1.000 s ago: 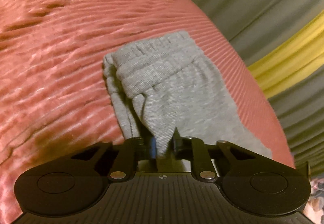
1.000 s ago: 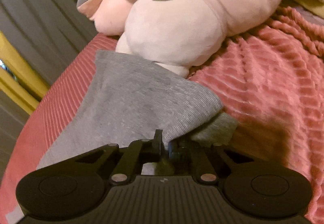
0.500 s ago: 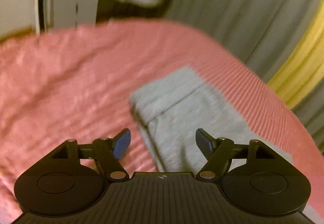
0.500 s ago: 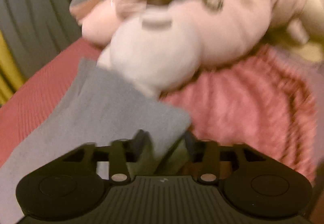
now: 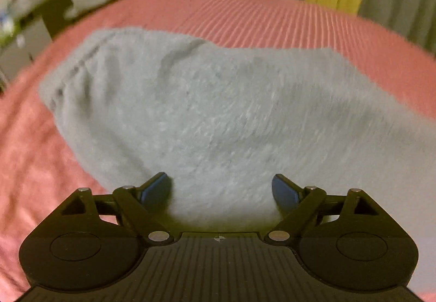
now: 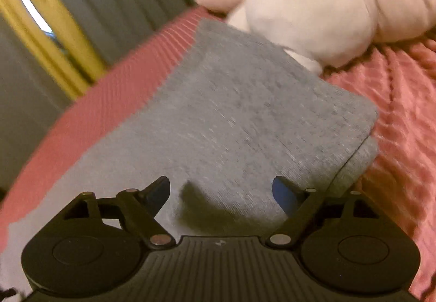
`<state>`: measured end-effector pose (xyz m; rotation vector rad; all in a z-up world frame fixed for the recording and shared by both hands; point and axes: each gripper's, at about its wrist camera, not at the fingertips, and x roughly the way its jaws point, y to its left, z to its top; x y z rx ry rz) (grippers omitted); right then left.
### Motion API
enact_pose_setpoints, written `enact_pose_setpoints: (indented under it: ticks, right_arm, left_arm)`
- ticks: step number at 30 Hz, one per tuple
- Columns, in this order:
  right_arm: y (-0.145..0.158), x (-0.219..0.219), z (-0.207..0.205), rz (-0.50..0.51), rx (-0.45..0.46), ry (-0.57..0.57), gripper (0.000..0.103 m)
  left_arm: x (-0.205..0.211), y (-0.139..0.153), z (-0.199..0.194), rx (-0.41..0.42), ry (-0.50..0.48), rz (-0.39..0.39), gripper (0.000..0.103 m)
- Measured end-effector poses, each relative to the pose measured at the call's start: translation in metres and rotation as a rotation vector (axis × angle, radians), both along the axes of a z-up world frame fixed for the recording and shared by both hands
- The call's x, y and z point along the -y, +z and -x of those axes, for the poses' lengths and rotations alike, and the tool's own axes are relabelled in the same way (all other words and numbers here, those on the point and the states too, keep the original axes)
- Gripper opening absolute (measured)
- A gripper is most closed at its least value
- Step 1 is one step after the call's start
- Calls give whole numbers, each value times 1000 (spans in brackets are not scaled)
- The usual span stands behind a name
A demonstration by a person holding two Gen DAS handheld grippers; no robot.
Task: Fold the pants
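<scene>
The grey pants (image 5: 218, 111) lie folded flat on the pink ribbed bedspread (image 5: 259, 10), with the gathered waistband at the left in the left wrist view. My left gripper (image 5: 220, 190) hovers over the near edge of the cloth, its jaws still opening, with grey fabric showing below the gap and no pad pressing it. In the right wrist view the pants (image 6: 245, 116) run away toward a plush toy, one folded corner at the right. My right gripper (image 6: 220, 193) is also opening just above the cloth, with nothing pinched.
A large pink and white plush toy (image 6: 313, 12) lies on the bedspread (image 6: 403, 100) just past the far end of the pants. Grey and yellow curtains (image 6: 54, 29) hang beside the bed. A grey cabinet with clutter (image 5: 41, 15) stands beyond the bed's far left.
Both grippers were shut on folds of the pants and have let go and opened wide. The left gripper has swung round to face the pants broadside; the cloth now lies flat.
</scene>
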<state>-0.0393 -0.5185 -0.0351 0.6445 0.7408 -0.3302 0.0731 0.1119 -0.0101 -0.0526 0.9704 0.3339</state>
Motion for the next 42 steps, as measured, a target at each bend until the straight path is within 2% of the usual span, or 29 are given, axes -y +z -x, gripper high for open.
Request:
enact_pose_setpoints:
  ticks: [1,2,4,6,9,12,14,15,16,18,20,22,25,26,27,29,34,37,38,39,42]
  right_arm:
    - [1,1,7,20,-1,12,85]
    - [2,2,11,53,-16,23,91]
    - [1,5,18,91,-40,19,98]
    - [-2,10,22,54,-33,10,99]
    - [-3,8,24,67,-39,18,99]
    - [-5,3,23,85,-38,25,99]
    - [-5,3,23,99,-37,55,99]
    - [-4,3,22,109,-44,81,99]
    - [-3,3,23,115,-54,103,99]
    - [-2,8,27,101,-93,100,99]
    - [-1,20,38,66,-100,26,98]
    - [5,32,54,7,-45,-82,98]
    - [12,44,65,-19,-10,-172,87]
    - [14,47,66,-32,0,-190,76]
    - [14,50,67,-50,9,-201,58]
    - [11,55,61,-116,30,-207,38]
    - [-2,64,60,-175,43,-291,36]
    - [-6,71,59,-211,45,-301,36]
    - [-5,71,58,-213,49,-301,29]
    - [-3,71,55,-206,55,-294,14]
    - [0,67,52,-167,55,-269,5]
  left_arm:
    - [0,2,3,4,-3,-2,89]
    - [-1,3,8,14,4,12,89]
    - [1,10,14,44,16,69,90]
    - [8,15,15,63,9,126,92]
    - [30,17,18,76,3,202,94]
    - [43,8,24,81,4,327,94]
    - [48,-2,33,115,-3,398,94]
    - [50,-9,37,141,-10,389,94]
    - [56,-14,41,161,-23,347,94]
    - [63,-15,38,147,-42,297,94]
    - [63,-18,33,146,-47,281,94]
    - [62,-21,32,139,-40,281,95]
    - [67,-19,34,146,-35,278,95]
    - [68,-20,33,145,-35,276,95]
    - [68,-20,34,144,-35,274,96]
    - [69,-20,35,144,-35,269,96]
    - [66,-22,34,154,-26,281,97]
    - [64,-24,33,160,-18,290,97]
    - [64,-24,33,160,-18,289,97]
    - [65,-24,32,160,-18,288,97]
    - [66,-24,32,158,-21,281,97]
